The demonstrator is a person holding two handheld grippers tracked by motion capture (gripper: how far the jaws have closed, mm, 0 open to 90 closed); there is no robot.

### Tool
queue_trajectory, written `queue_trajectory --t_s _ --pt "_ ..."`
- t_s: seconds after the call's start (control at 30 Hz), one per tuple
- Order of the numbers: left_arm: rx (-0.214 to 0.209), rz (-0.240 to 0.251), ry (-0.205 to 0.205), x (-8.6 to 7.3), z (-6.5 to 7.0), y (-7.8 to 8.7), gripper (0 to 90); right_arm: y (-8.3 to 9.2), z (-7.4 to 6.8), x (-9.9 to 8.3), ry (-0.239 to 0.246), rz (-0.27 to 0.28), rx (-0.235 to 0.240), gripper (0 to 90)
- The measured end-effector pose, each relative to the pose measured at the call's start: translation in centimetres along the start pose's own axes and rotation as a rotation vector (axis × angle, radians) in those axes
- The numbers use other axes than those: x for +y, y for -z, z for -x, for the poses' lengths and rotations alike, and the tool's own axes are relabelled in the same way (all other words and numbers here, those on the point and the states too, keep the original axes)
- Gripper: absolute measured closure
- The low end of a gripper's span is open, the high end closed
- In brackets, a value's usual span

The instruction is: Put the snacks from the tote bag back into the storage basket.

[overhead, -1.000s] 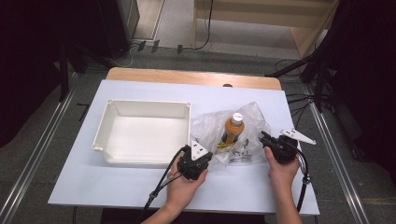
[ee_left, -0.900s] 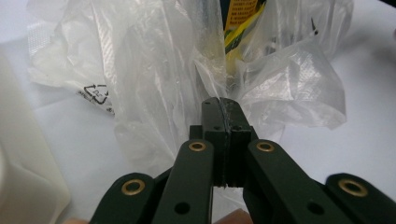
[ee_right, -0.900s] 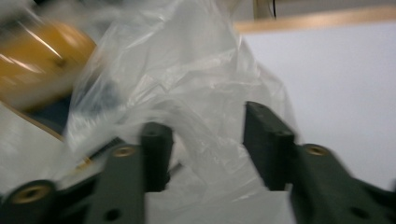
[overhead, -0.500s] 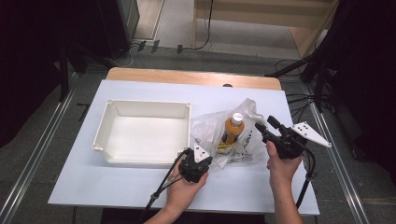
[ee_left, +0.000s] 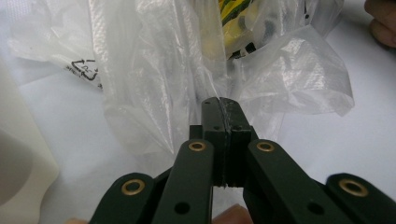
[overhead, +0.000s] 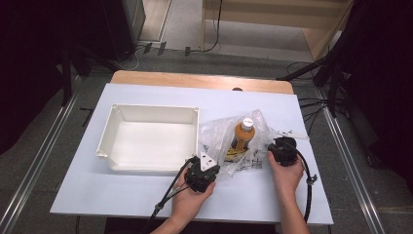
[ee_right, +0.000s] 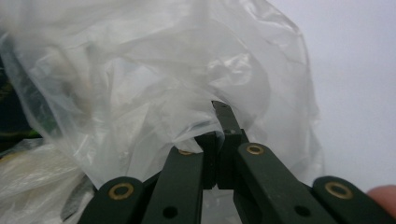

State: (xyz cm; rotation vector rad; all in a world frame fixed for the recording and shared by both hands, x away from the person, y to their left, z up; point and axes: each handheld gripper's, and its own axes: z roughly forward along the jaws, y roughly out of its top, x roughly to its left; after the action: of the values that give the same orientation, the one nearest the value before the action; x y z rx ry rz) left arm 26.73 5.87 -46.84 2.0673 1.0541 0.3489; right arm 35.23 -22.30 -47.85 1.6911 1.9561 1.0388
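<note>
I hold 2 grippers on the clear plastic bag (overhead: 234, 141), which lies on the white table (overhead: 87, 195) right of centre in the high view, just beside the right wall of the white tray (overhead: 148, 141). Inside the bag an orange bottle (overhead: 241, 136) with a white cap lies pointing toward the top of the frame, its yellow and black label toward me.

My left gripper (overhead: 202, 170) sits at the bag's lower left corner, near the tray's front right corner. In the left gripper view its jaws are pressed together with a fold of film (ee_left: 187, 93) pinched between the pads, so that side is gripped.

My right gripper (overhead: 282, 148) is at the bag's right edge. Its jaws have just been closing, and in the right gripper view they now meet with crumpled film (ee_right: 196, 121) caught between them. I judge this a hold on the bag too, though the blur leaves some doubt how much plastic is in the pinch.

So both sides of the bag are taken, which I read as the grasping part done. The bag is not yet lifted: it lies flat on the table with the bottle resting inside. The tray is empty. What is left, as I judge it, is to raise the bag by its 2 pinched edges and either carry it over into the tray or open it to get the bottle out.
</note>
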Motion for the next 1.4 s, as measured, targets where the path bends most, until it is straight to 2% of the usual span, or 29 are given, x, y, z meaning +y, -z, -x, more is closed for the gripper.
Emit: queue_trajectory --t_s 0.07,0.13,0.2,0.23,0.3,0.33,0.37,0.43,0.5,0.63,0.83,0.93,1.03,1.17,1.3,1.4 --pt "-0.007 0.002 0.022 0.0 -0.3 0.0 90.0 0.3 0.1 0.0 0.008 -0.013 -0.038 90.0" --pt "-0.017 0.01 0.04 -0.1 -0.5 0.0 90.0 0.3 0.4 -0.3 0.0 -0.026 -0.031 90.0" --pt "-0.015 0.017 0.036 -0.2 -0.5 0.0 90.0 0.7 0.5 -0.4 0.013 0.021 0.029 81.6" --pt "-0.013 0.019 0.031 -0.2 -0.4 0.1 90.0 1.1 0.6 -0.4 0.022 0.047 0.075 74.1" --pt "-0.009 0.029 0.026 -0.3 -0.3 0.1 90.0 1.8 0.5 -0.6 0.057 0.091 0.151 63.8" --pt "-0.009 0.032 0.026 -0.3 -0.3 0.1 90.0 2.3 0.4 -0.7 0.084 0.113 0.171 59.1" --pt "-0.007 0.036 0.028 -0.3 -0.3 0.1 90.0 2.7 0.2 -0.9 0.11 0.128 0.181 53.2" --pt "-0.003 0.042 0.029 -0.4 -0.2 0.2 90.0 3.4 0.0 -1.1 0.15 0.156 0.168 45.3" --pt "-0.003 0.045 0.03 -0.4 -0.2 0.2 90.0 4.4 0.1 -1.3 0.149 0.195 0.171 39.5" --pt "-0.006 0.046 0.033 -0.4 -0.3 0.2 90.0 6.2 0.6 -1.4 0.096 0.27 0.197 35.4" --pt "-0.009 0.058 0.033 -0.4 -0.3 0.2 90.0 8.8 0.4 -1.2 0.118 0.349 0.184 29.1" --pt "-0.005 0.062 0.036 -0.4 -0.2 0.2 90.0 9.9 -0.7 -0.6 0.138 0.388 0.211 28.4" --pt "-0.005 0.066 0.036 -0.4 -0.2 0.2 90.0 10.6 -1.9 0.1 0.168 0.402 0.24 24.1" --pt "-0.006 0.071 0.039 -0.4 -0.3 0.2 90.0 11.2 -3.4 0.7 0.202 0.418 0.221 21.8" --pt "-0.005 0.068 0.033 -0.5 -0.2 0.3 90.0 11.5 -3.7 1.3 0.182 0.453 0.218 23.0" --pt "-0.003 0.071 0.028 -0.5 -0.1 0.2 90.0 11.1 -3.5 2.0 0.158 0.466 0.202 33.4"
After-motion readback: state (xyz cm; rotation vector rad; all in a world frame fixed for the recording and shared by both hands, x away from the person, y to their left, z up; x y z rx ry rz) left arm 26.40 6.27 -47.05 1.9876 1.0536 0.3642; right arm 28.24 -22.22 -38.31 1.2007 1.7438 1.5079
